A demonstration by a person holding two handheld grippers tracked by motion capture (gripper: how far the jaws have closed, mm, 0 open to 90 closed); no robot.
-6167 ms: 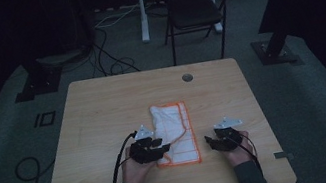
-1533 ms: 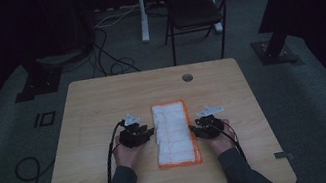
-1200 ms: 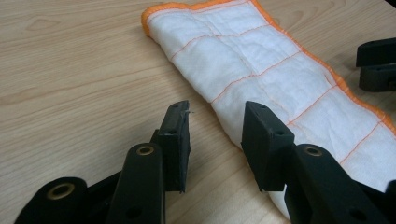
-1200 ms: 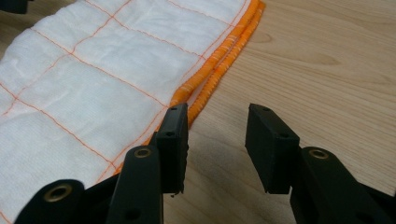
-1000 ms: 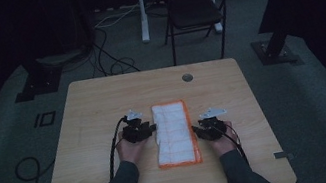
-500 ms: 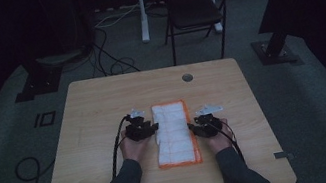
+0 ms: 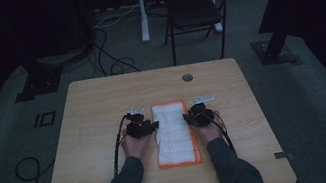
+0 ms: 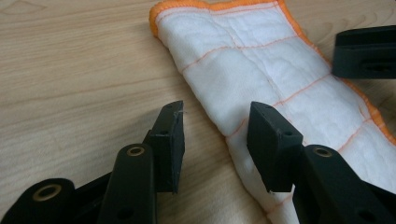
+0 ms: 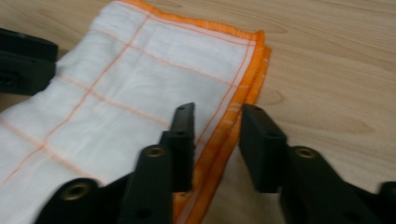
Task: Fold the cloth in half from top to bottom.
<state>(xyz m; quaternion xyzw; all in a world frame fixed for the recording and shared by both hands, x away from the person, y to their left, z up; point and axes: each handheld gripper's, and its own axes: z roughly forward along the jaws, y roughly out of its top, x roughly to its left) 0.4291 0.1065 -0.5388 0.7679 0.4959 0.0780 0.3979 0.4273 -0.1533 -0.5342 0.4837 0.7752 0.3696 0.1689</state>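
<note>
Right gripper (image 9: 212,140) straddles the orange-hemmed long edge of the folded cloth (image 9: 140,79) in the lower middle of the right gripper view: one jaw stands over the white weave, the other over bare table (image 9: 336,56) just outside the hem. Its jaws have just been closing, with the stacked hem between them, but a gap shows on both sides and the pads do not yet press.

In the high view the cloth (image 7: 174,132) lies at the centre of the table (image 7: 101,97), its long axis running from the bottom of the frame toward the top, a narrow white strip with orange trim. The right gripper (image 7: 195,116) sits at its right edge, the left gripper (image 7: 151,126) at its left, both beside the upper half of the strip, so each hand is nearest its own side.

Left gripper (image 8: 215,140), in the lower middle of its own view, stands wide; its jaws have just been opening. One jaw hovers over table (image 8: 70,70) and the other over the cloth's (image 8: 261,70) rounded, folded edge, nothing gripped. The other gripper's black jaw shows at the right edge of that frame.

Judging from this, the coming pinch turns on each edge lying between the jaws, parallel to the long axis.
</note>
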